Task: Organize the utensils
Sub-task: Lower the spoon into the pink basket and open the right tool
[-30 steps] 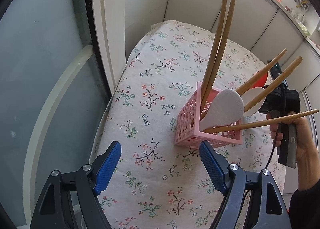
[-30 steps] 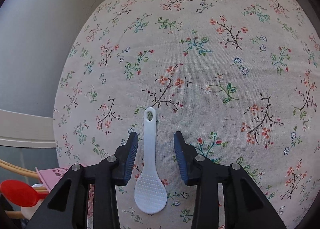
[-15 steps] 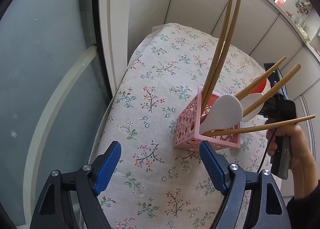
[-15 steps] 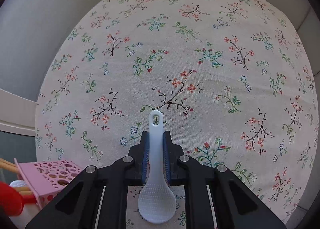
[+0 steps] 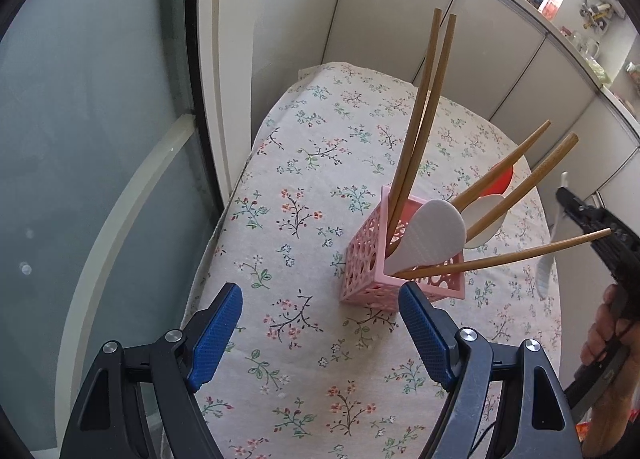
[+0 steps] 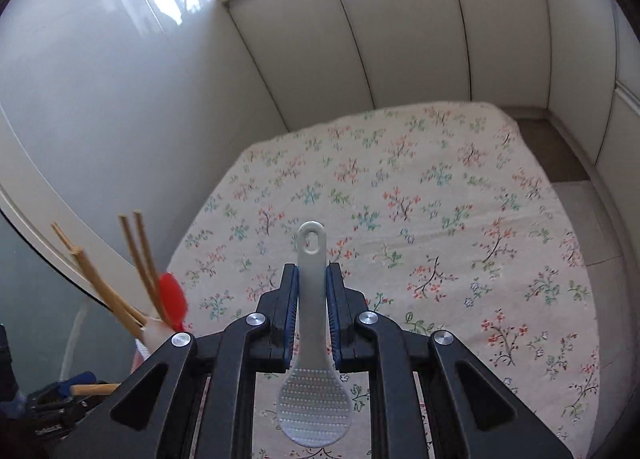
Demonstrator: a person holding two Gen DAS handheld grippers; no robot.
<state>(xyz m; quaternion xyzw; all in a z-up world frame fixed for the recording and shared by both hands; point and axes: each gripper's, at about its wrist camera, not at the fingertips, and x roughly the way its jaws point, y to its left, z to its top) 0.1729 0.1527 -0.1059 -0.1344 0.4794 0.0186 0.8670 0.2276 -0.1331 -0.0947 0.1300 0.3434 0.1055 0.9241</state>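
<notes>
My right gripper [image 6: 312,283] is shut on the handle of a small white rice paddle [image 6: 314,359] and holds it in the air above the floral tablecloth, head toward the camera. The left wrist view shows this gripper [image 5: 568,203] at the far right with the paddle [image 5: 546,271] hanging from it. A pink lattice utensil basket [image 5: 368,259] stands on the table, holding several wooden chopsticks [image 5: 420,111], a large white rice paddle [image 5: 428,235] and a red spoon [image 5: 502,179]. My left gripper [image 5: 320,323] is open and empty, just in front of the basket.
The table [image 6: 440,187] with its floral cloth is bordered by white cabinet doors [image 6: 400,27] at the back and a glass door [image 5: 80,139] at the left. The chopsticks [image 6: 140,263] and red spoon [image 6: 172,295] lean out at the lower left of the right wrist view.
My right gripper closed on the small white paddle on the cloth, lifted it off the table and tilted up. My left gripper stayed open and drew back slightly from the basket.
</notes>
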